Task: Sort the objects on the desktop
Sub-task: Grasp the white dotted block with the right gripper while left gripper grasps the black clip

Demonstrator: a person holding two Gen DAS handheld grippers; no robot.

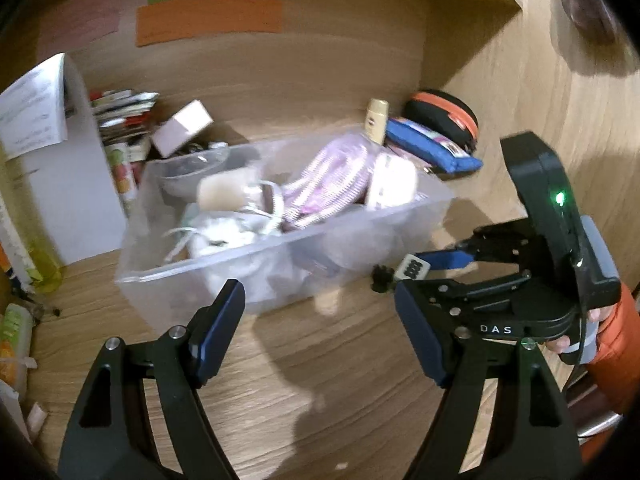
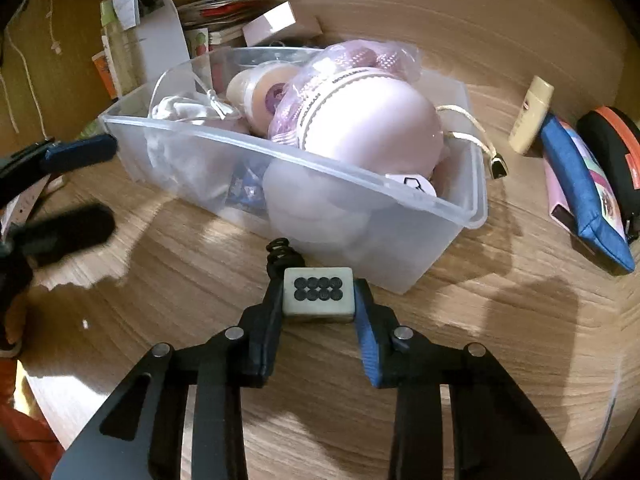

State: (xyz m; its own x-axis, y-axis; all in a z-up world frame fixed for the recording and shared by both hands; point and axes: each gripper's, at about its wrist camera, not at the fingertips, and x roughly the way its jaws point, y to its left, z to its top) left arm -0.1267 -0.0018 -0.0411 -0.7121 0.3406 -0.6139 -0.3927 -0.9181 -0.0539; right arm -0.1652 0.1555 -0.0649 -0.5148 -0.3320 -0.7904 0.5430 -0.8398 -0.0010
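- Seemingly, in the left wrist view, the left gripper (image 1: 320, 336) is held wide with nothing between its pads, above bare wooden desk (image 1: 320, 400) near the clear plastic bin (image 1: 256, 240).
- At the right of that view, the right gripper (image 1: 408, 276) is seen low by the bin's near right corner, a small tile (image 1: 414, 269) pinched at its tip (a black spring-like piece (image 1: 380, 274) sits just beside it).
- In the right wrist view, the right gripper (image 2: 319, 300) is closed on the tile (image 2: 319, 291), dotted face up, just in front of the bin (image 2: 280, 152), which is already crowded with pouches and a pale rounded item (image 2: 380, 120).
- Judged from this, the tile is gripped by its sides for lifting into the bin.
- Far right, a blue pouch (image 2: 588, 200) and a small bottle (image 2: 532, 114) lie unsorted.
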